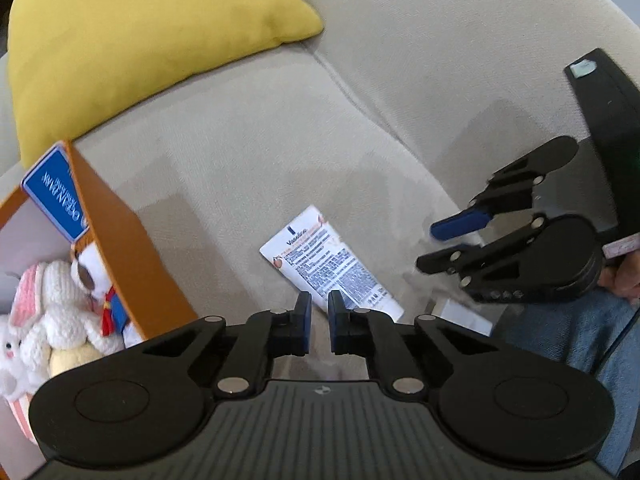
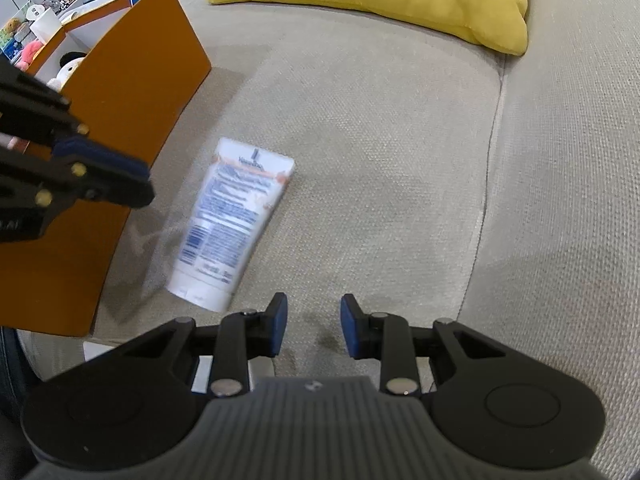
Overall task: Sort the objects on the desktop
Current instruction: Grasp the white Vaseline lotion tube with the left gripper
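The left gripper (image 1: 319, 312) has its jaws drawn in close with nothing between them, only a narrow slit showing between the blue pads, and it hangs above the cushion with the tube's cap end just under its tips. The right gripper (image 2: 313, 322) holds its jaws partly apart, also with nothing between them, pointing down at bare sofa fabric just to the right of the tube. The white lotion tube (image 2: 230, 220) lies flat on the beige sofa (image 2: 400, 160), printed back upward, crimped end pointing toward the backrest and cap end toward the person. It touches neither gripper. Just to the tube's left stands an orange cardboard box (image 2: 132, 80) with a blue label on its rim; the tube lies near its side wall but clear of it. Inside the box sit plush toys (image 1: 52, 312), a white knitted rabbit with pink ears among them. A yellow pillow (image 1: 140, 40) leans against the backrest, behind the box and well away from the tube. From the left wrist camera, the person's leg in blue denim (image 1: 580, 332) shows below the right gripper.
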Available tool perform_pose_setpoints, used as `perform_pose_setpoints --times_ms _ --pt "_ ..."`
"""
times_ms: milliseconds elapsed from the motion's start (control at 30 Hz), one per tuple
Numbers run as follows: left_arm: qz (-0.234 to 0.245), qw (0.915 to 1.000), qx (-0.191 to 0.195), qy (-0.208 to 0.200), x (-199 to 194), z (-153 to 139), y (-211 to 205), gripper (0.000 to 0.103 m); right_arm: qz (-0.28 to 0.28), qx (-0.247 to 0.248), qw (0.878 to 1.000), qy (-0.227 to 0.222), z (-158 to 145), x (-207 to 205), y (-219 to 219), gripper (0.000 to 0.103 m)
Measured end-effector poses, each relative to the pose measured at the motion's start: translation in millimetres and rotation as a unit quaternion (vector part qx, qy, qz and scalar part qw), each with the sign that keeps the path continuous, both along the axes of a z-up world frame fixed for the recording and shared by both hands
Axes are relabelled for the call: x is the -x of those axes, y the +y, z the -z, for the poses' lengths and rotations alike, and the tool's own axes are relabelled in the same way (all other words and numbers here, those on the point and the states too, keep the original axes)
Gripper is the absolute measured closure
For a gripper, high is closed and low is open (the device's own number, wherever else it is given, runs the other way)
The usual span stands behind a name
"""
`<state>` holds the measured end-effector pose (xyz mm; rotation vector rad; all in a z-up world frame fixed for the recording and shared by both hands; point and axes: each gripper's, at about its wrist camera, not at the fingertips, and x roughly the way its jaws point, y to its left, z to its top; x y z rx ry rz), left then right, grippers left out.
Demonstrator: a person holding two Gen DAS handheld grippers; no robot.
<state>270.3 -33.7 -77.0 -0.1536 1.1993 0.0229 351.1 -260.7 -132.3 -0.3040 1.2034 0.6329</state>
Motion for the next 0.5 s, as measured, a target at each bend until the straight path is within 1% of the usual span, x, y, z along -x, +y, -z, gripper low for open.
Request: perform_pose_setpoints --times_ms 33,133,200,233,267,333,400,467,500 --pt "-0.003 1.0 0.002 0.003 0.2 -0.1 1.9 0.093 0.001 -0.001 1.0 0.001 -0.1 -0.2 -0.2 0.072" --pt "-0.028 0.9993 0.024 0.007 -5.2 3.3 12.2 0.093 -0.002 -0.002 1.0 0.001 -0.5 0.6 0.0 0.072" --pt "-0.034 0.9989 0.032 0.007 -9.5 3.6 16.1 0.092 -0.004 -0.001 1.0 0.0 -0.5 0.7 0.2 0.072" --pt "-0.036 0.9989 0.031 0.008 -12.0 4.4 16.3 0.088 -0.006 -0.001 1.0 0.0 0.0 0.4 0.4 0.072" --pt "-0.037 0.9988 0.03 0.011 -13.9 6.0 15.7 0.08 -0.007 0.001 1.0 -0.001 0.7 0.2 0.3 0.072" --pt "-0.045 0.9983 0.032 0.02 -19.1 11.5 15.2 0.072 -0.007 0.004 1.0 -0.001 2.7 -1.5 -0.1 0.072" --pt "-0.057 0.997 0.044 0.029 -24.3 16.5 17.8 0.065 -0.005 0.001 1.0 0.003 3.8 -3.2 -0.7 0.072" --pt "-0.076 0.995 0.054 0.035 -30.7 23.5 21.0 0.049 -0.001 -0.002 1.0 0.007 4.2 -5.6 -0.6 0.072" --pt "-0.082 0.9945 0.054 0.037 -33.6 26.0 22.1 0.049 0.003 -0.008 1.0 0.012 4.1 -7.1 -0.3 0.072"
